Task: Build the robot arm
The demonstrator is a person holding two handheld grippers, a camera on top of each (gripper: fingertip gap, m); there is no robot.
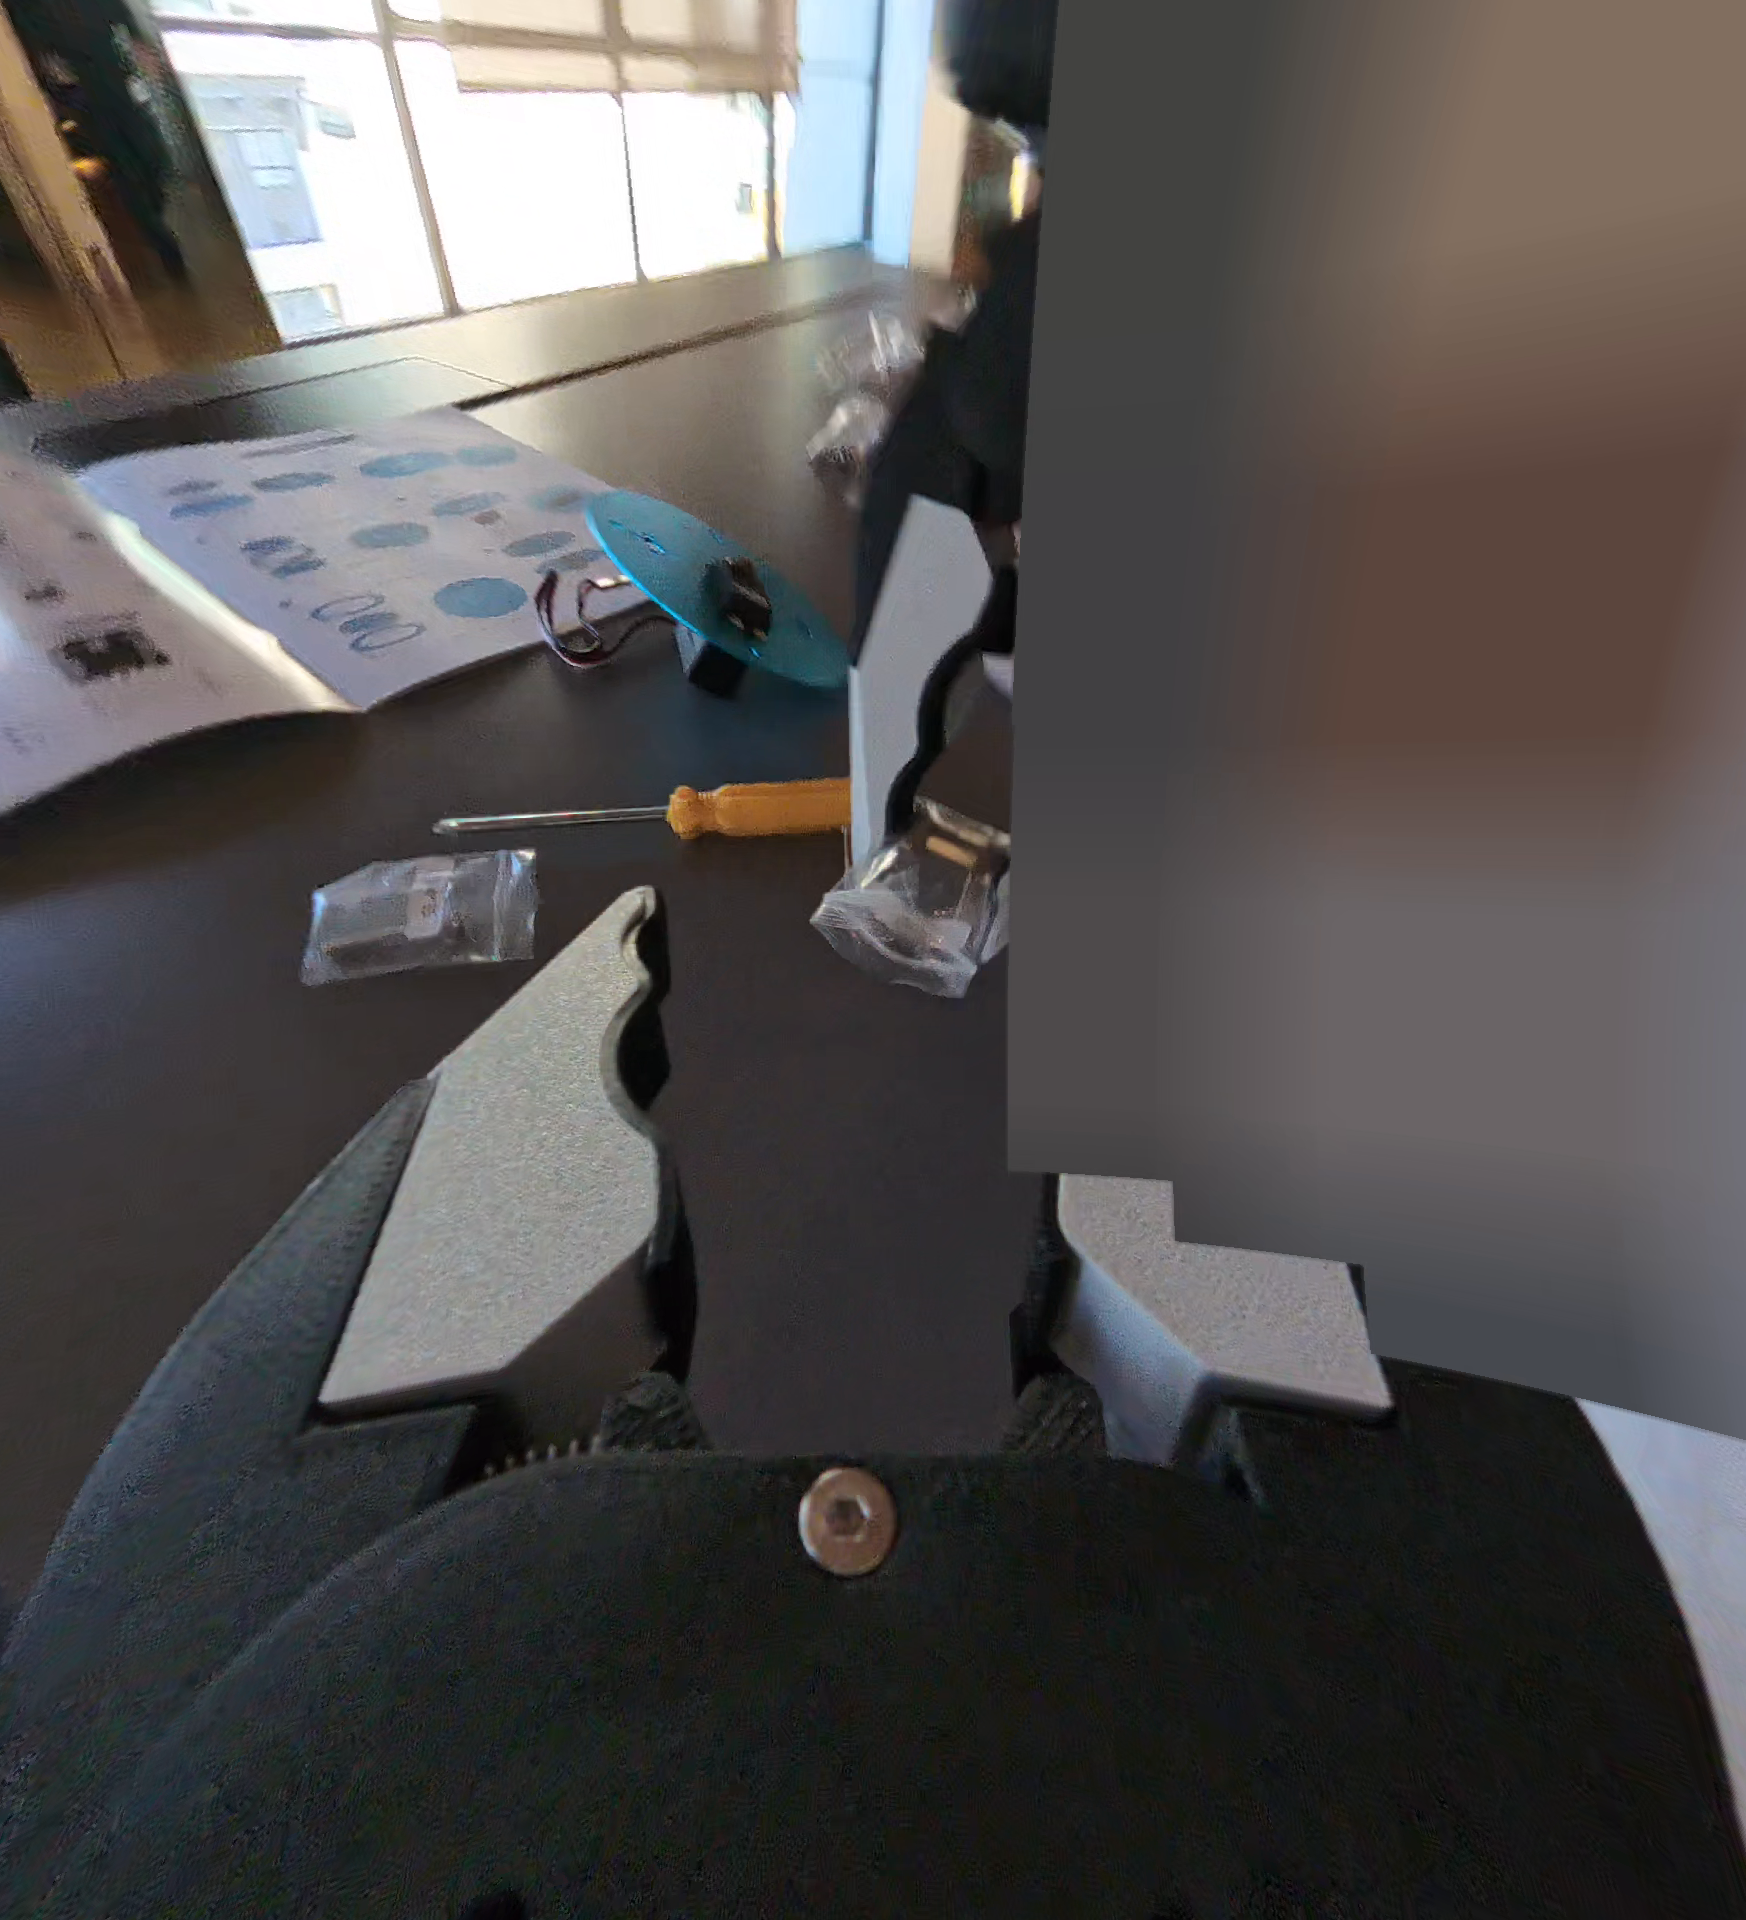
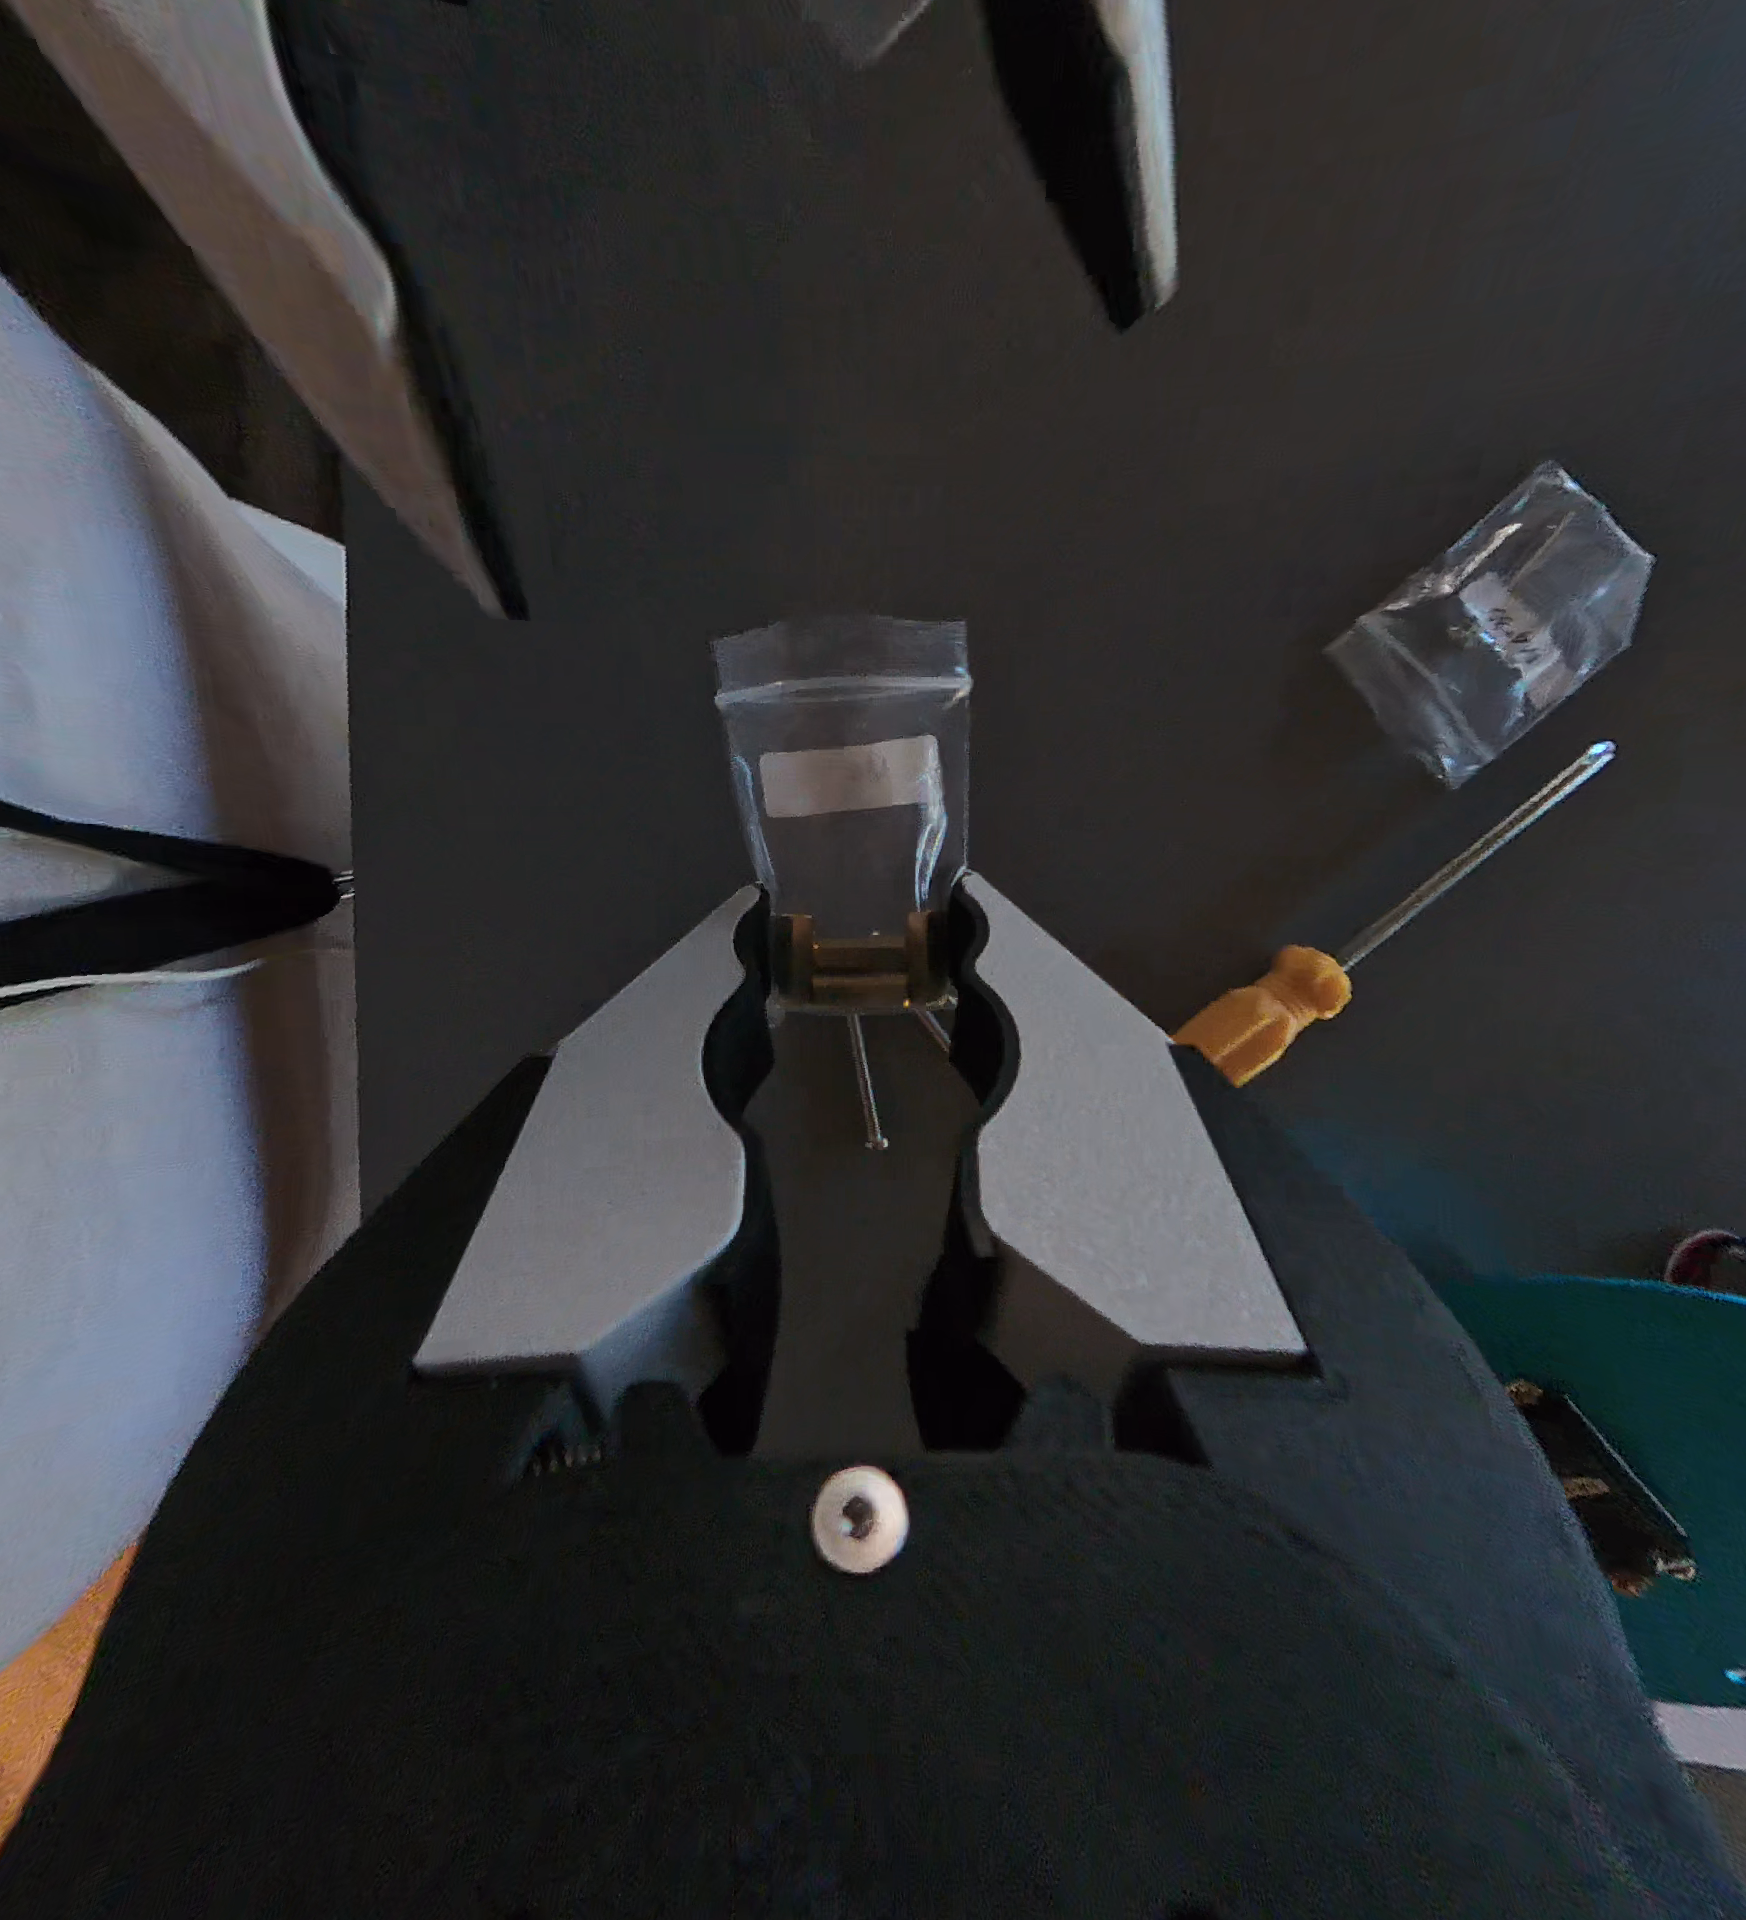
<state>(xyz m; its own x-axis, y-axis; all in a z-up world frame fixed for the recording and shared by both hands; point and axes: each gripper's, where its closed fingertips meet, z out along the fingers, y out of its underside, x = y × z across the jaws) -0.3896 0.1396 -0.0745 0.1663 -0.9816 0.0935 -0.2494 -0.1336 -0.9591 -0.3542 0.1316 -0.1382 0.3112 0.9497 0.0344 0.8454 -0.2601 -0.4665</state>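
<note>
My right gripper (image 2: 858,904) is shut on a small clear zip bag (image 2: 848,769) with a brass part (image 2: 853,961) and thin metal pins in it, held above the dark table (image 2: 952,468). In the left wrist view the bag (image 1: 916,909) hangs from the right gripper (image 1: 890,831), which points down. My left gripper (image 1: 838,1049) is open and empty, just short of the bag. A mosaic patch hides its right finger. Its fingers (image 2: 381,312) also show at the top of the right wrist view, spread wide.
An orange-handled screwdriver (image 1: 755,808) (image 2: 1264,1013) lies on the table. A second clear bag of parts (image 1: 422,914) (image 2: 1492,623) lies near it. A teal disc with wires (image 1: 713,592) (image 2: 1679,1455) and an open booklet (image 1: 225,582) lie farther back. A person's white garment (image 2: 69,727) is at the table's edge. Some 8 centimetres of space lies between my two pairs of fingers. My right gripper's tips are some 6 centimetres from the orange-handled screwdriver (image 1: 755,808). The right camera catches it too, in the right wrist view (image 2: 1213,1029).
</note>
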